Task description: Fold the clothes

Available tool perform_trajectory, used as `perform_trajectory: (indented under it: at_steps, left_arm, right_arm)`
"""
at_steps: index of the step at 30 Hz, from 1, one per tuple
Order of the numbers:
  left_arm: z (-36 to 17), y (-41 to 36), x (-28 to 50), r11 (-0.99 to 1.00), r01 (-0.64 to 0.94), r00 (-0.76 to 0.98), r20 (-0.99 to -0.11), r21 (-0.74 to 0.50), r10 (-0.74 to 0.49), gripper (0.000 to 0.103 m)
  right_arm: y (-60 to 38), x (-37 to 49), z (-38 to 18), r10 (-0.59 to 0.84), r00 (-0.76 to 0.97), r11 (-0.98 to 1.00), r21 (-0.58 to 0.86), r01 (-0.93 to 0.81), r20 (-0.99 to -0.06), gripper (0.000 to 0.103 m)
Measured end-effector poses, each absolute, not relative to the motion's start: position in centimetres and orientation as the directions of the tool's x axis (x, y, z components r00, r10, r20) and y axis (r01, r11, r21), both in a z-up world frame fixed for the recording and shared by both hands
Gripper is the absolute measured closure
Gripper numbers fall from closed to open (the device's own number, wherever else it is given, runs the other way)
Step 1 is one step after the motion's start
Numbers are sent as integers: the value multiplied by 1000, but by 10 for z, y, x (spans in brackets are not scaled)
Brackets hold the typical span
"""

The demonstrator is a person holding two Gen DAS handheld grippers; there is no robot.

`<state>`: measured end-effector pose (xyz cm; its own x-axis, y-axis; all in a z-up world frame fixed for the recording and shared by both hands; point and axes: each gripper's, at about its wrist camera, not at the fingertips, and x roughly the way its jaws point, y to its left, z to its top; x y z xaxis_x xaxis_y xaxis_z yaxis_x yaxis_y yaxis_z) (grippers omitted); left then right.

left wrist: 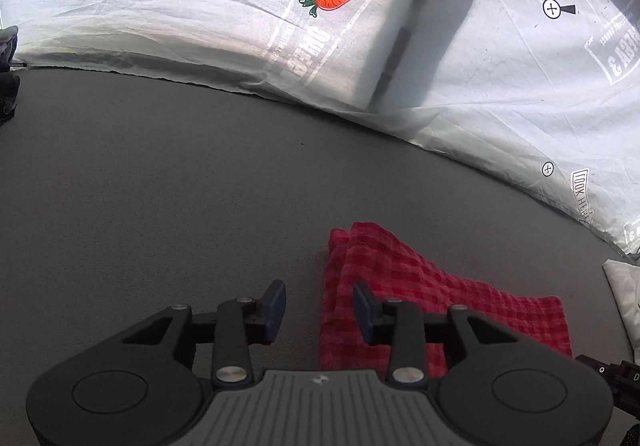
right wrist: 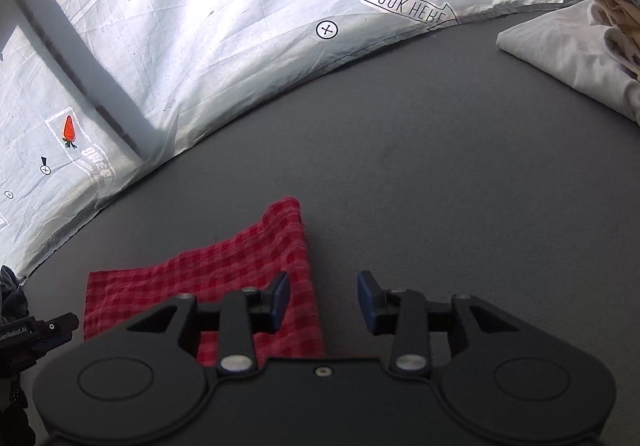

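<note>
**A:** Dark grey table (left wrist: 160,174) running wide here, and behind it a crinkled white sheet (left wrist: 168,18) printed with crosshair marks, a "LOOK HERE" arrow (right wrist: 408,6) and one orange carrot (left wrist: 334,0).

**B:** And there's our piece, the red checked cloth (left wrist: 400,278), lying flat on the table between the two tools. Folded over, looks like; doubled edges show along its near-left side, corner bunched a little at the far end.

**A:** Left gripper (left wrist: 320,306) spread wide, blue pads apart, nothing between them. Its right finger hangs over the cloth's edge; whether it touches, I can't tell.

**B:** Same story with the right gripper (right wrist: 324,300): wide open, empty, left finger over the cloth's (right wrist: 224,270) right border.

**A:** The near part of the cloth disappears under both gripper bodies.

**B:** Far right, a pale folded garment (right wrist: 560,58) with a heap on top, cut by the frame. On the left edge, dark fabric (left wrist: 8,78), too clipped to identify.
</note>
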<state>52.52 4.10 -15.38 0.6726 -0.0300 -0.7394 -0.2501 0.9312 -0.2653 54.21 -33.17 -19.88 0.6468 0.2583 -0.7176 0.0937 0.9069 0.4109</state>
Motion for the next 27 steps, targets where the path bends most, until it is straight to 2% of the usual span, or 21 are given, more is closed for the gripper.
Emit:
perform_trajectory:
  at_steps: [4, 14, 19, 27]
  left_arm:
    - [-145, 37, 490, 922, -243, 643, -762, -302, -80, 43]
    - [-164, 7, 389, 908, -190, 519, -823, -374, -231, 42]
    - [-171, -4, 353, 895, -152, 472, -826, -419, -306, 42]
    - [-177, -3, 323, 818, -187, 439, -792, -543, -425, 40]
  right_arm:
    - [-340, 502, -206, 318, 614, 851, 502, 151, -723, 64]
    - [-352, 404, -229, 494, 588, 605, 739, 295, -640, 64]
    - [-350, 367, -228, 519, 568, 582, 751, 312, -639, 64]
    - [-350, 328, -223, 523, 544, 582, 741, 335, -657, 66]
